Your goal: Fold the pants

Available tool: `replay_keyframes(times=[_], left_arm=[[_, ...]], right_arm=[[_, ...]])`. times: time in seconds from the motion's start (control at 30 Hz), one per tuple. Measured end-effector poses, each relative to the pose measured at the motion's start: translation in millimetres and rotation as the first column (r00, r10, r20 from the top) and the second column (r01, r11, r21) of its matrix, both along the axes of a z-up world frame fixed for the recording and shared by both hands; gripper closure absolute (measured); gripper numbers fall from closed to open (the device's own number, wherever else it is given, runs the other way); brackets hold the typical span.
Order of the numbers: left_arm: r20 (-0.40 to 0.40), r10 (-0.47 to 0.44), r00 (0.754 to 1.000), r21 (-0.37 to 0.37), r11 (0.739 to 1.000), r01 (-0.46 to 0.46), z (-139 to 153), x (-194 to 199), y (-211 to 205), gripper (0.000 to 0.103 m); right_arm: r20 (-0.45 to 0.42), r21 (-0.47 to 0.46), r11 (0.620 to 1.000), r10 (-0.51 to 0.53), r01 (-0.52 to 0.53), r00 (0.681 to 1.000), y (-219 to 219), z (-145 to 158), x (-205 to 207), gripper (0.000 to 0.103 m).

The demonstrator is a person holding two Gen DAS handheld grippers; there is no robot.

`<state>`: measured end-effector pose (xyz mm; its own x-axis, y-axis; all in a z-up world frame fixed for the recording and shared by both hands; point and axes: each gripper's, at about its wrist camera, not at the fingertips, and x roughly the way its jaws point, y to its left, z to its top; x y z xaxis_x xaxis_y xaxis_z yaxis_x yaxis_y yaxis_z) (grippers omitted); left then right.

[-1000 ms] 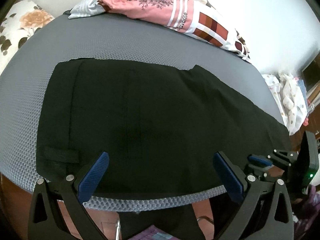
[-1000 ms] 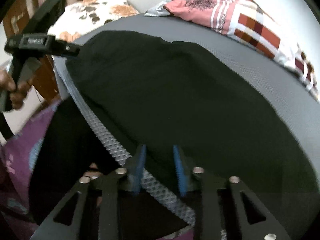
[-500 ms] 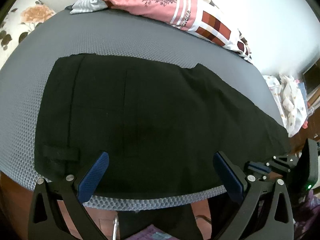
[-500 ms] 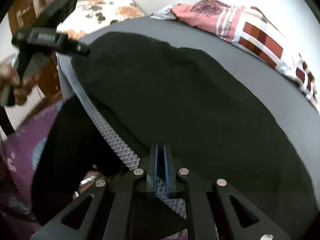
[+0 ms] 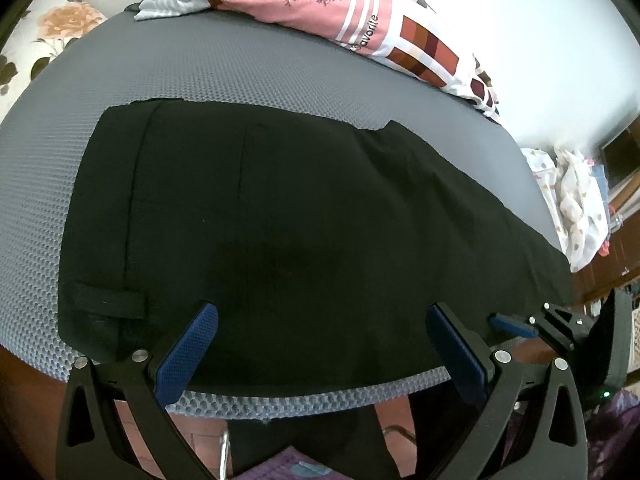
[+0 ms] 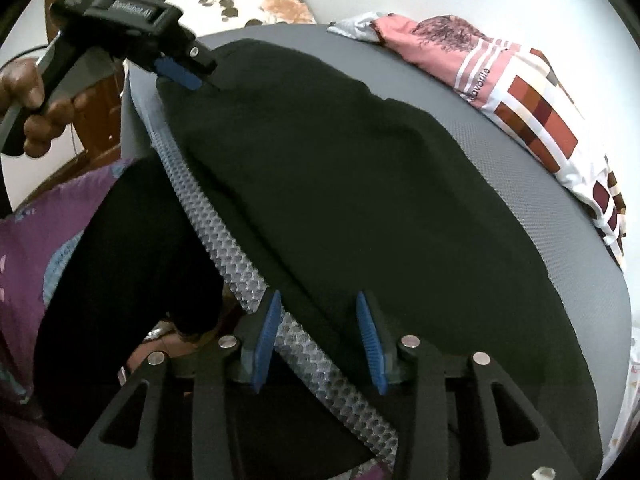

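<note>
Black pants [image 5: 300,220] lie flat along the near edge of a grey mesh mattress [image 5: 240,68], waistband and a belt loop [image 5: 108,300] to the left. My left gripper [image 5: 320,344] hovers wide open over the near hem, nothing between its pads. In the right wrist view the pants [image 6: 360,180] stretch away from my right gripper [image 6: 318,340], whose jaws are opening. The mattress edge and the pants' hem lie between its blue pads, which do not press on them. A hand [image 6: 28,100] holds the left gripper [image 6: 188,76] at the far end.
A pink and brown patterned blanket [image 5: 360,20] lies bunched at the mattress's far side. A floral pillow [image 5: 52,28] sits at the far left, white dotted cloth [image 5: 572,204] off the right end. The person's dark-clad legs [image 6: 120,260] and purple fabric stand against the near edge.
The right gripper's jaws closed fully half a second ago and now stand apart again over the hem. The left gripper has stayed wide open in place.
</note>
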<state>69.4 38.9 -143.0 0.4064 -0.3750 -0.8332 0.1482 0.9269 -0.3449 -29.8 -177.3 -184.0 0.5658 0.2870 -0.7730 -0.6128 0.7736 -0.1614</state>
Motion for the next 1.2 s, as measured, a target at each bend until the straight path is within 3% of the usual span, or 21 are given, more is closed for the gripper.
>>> replay_keyframes(times=[0.03,0.23,0.33,0.53,0.63,0.7,1.13,1.2], left_arm=[[-0.002,0.001,1.000,-0.003,1.000,-0.001,-0.2,0.0,0.1,0.000],[-0.016,0.006,1.000,-0.016,1.000,-0.007,-3.0,0.7,0.9,0.000],[-0.018,0.004,1.000,-0.013,1.000,-0.005,-3.4,0.3,0.9,0.000],[-0.022,0.005,1.000,-0.022,1.000,-0.006,-4.1,1.0,1.6,0.000],[-0.023,0.005,1.000,-0.022,1.000,-0.005,-4.3,1.7,1.8,0.000],[-0.024,0.004,1.000,-0.021,1.000,-0.004,-4.5,2.0,1.9,0.000],[-0.030,-0.002,1.000,-0.014,1.000,0.002,-6.3,1.3,1.0,0.000],[-0.031,-0.003,1.000,-0.014,1.000,0.002,-6.1,0.3,1.5,0.000]], right_arm=[[-0.003,0.012,1.000,0.003,-0.003,1.000,-0.7,2.4,-0.4,0.075],[0.012,-0.011,0.999,-0.031,0.031,0.999,-6.0,2.0,4.2,0.075],[0.080,-0.089,0.996,-0.016,0.023,0.997,2.2,2.3,-1.8,0.075],[0.134,-0.191,0.981,0.061,-0.035,0.989,17.8,-2.6,-15.2,0.075],[0.129,-0.178,0.984,0.043,-0.019,0.991,16.1,0.4,-10.3,0.077],[0.113,-0.176,0.984,0.034,-0.014,0.993,14.4,2.4,-5.2,0.087],[0.209,-0.307,0.950,0.119,-0.051,0.971,31.5,-8.1,-21.0,0.083],[0.182,-0.290,0.955,0.114,-0.057,0.977,31.2,-7.5,-16.9,0.091]])
